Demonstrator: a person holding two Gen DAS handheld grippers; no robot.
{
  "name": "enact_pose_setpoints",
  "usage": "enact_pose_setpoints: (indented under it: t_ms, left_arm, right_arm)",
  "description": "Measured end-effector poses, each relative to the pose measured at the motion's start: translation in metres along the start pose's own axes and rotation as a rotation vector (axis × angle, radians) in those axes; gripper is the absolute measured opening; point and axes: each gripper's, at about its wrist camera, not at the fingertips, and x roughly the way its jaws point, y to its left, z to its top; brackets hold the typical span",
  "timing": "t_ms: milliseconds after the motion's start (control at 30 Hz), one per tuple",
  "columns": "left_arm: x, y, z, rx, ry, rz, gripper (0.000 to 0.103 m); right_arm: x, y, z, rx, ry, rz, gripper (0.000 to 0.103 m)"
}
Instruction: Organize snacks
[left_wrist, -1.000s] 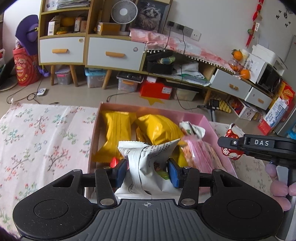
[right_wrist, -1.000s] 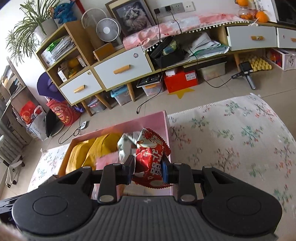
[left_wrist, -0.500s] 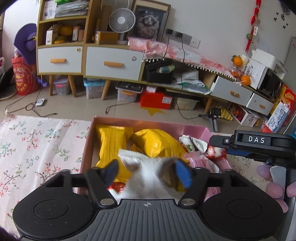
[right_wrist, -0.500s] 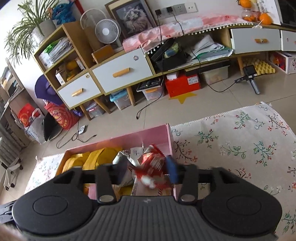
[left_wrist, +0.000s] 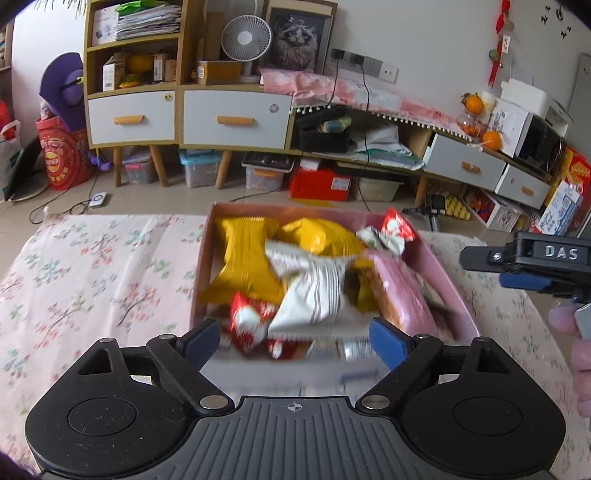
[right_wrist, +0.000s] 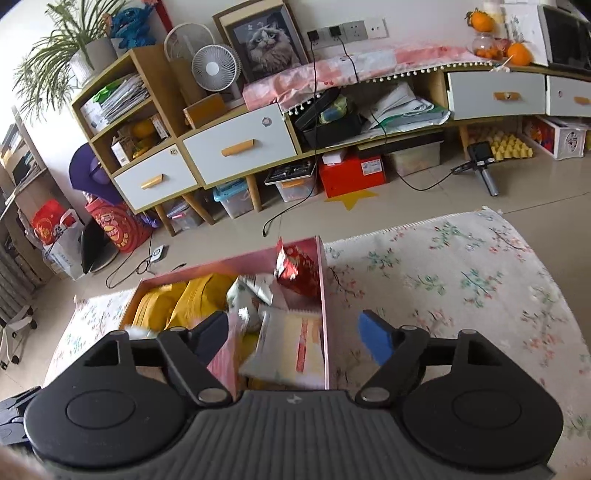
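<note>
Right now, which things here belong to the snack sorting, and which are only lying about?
Belongs to the job:
pink box
yellow packets
white packet
red packet
left hand-held gripper, open
right hand-held gripper, open

Just lying about:
fan
cat picture
oranges

Home living room: drawer cabinets (left_wrist: 236, 118), cat portrait (left_wrist: 297, 40), floral rug (right_wrist: 461, 280).

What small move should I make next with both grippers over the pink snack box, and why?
Probably lift both grippers clear of the pink box. The left gripper and right gripper have just been opening and hold nothing; the white packet and red packet now lie inside the box, so both drops look done.
</note>
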Motion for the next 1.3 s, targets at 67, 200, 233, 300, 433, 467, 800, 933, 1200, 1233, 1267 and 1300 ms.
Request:
enact_pose_setpoints:
  t_ms: [67,200,233,300,433,467,800,933,1200,1233,1267,1300]
  left_arm:
    - [-0.009,0.0,-0.005,0.0,0.005,0.006,0.092]
    - [-0.025,0.0,-0.016,0.0,0.016,0.016,0.094]
    - [-0.029,0.0,-0.018,0.002,0.016,0.02,0.095]
    - [-0.038,-0.001,-0.024,0.01,0.02,0.026,0.096]
    - [-0.052,-0.002,-0.035,0.024,0.04,0.046,0.097]
    - [-0.054,-0.003,-0.037,0.024,0.048,0.052,0.097]
    - [-0.081,-0.001,-0.062,-0.014,0.092,0.106,0.101]
    - [-0.089,0.0,-0.067,-0.039,0.103,0.135,0.102]
    - [-0.087,0.001,-0.062,-0.033,0.102,0.206,0.103]
    - [-0.086,0.002,-0.061,-0.032,0.103,0.212,0.103]
    - [-0.085,0.002,-0.061,-0.031,0.104,0.216,0.103]
    - [-0.083,0.002,-0.061,-0.03,0.106,0.218,0.103]
  right_arm:
    - [-0.009,0.003,-0.006,-0.011,0.0,-0.008,0.083]
    - [-0.024,0.006,-0.016,-0.041,0.007,-0.025,0.087]
    - [-0.028,0.008,-0.018,-0.051,0.006,-0.034,0.089]
    - [-0.035,0.01,-0.024,-0.066,0.006,-0.049,0.091]
    - [-0.044,0.016,-0.033,-0.088,0.018,-0.068,0.095]
    - [-0.045,0.018,-0.037,-0.087,0.022,-0.075,0.096]
    - [-0.062,0.036,-0.072,-0.159,0.077,-0.156,0.101]
    - [-0.069,0.044,-0.085,-0.184,0.107,-0.214,0.103]
    - [-0.067,0.057,-0.089,-0.211,0.105,-0.251,0.103]
    - [-0.065,0.057,-0.089,-0.21,0.104,-0.251,0.103]
    - [-0.064,0.057,-0.089,-0.206,0.105,-0.25,0.103]
    - [-0.064,0.058,-0.09,-0.205,0.106,-0.249,0.103]
